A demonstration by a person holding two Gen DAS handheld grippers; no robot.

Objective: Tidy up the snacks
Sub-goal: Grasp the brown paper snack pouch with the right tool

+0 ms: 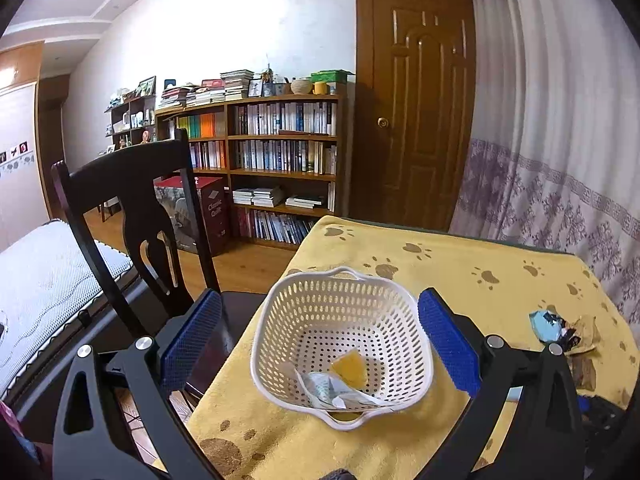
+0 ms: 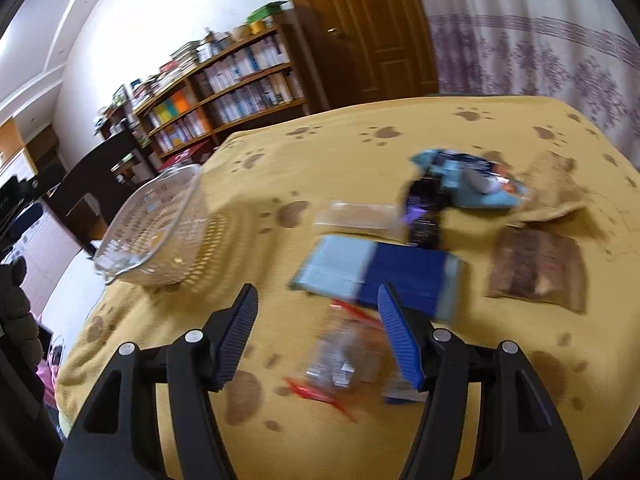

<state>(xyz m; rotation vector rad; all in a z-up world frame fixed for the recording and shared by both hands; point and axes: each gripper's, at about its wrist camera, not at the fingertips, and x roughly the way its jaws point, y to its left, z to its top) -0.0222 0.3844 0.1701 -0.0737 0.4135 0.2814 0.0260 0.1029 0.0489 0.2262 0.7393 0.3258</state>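
A white perforated basket point(image 1: 340, 312) stands at the table's left edge, holding a yellow snack point(image 1: 350, 368) and a silvery wrapper point(image 1: 332, 390). My left gripper point(image 1: 320, 344) is open, its blue pads on either side of the basket. In the right wrist view the same basket point(image 2: 160, 232) is at the left. My right gripper point(image 2: 318, 336) hangs open above a clear packet with red ends point(image 2: 340, 356). Beyond it lie a blue packet point(image 2: 380, 276), a clear packet point(image 2: 360, 218), a light-blue bag point(image 2: 468, 180), a dark wrapper point(image 2: 424, 216) and a brown packet point(image 2: 536, 268). This view is blurred.
The table wears a yellow cloth with paw prints point(image 1: 460, 264). A dark wooden chair point(image 1: 132, 224) stands against its left side. A bookcase point(image 1: 280, 152), a brown door point(image 1: 416, 104) and curtains point(image 1: 560, 128) stand behind. A tan bag point(image 2: 556, 188) lies at the far right.
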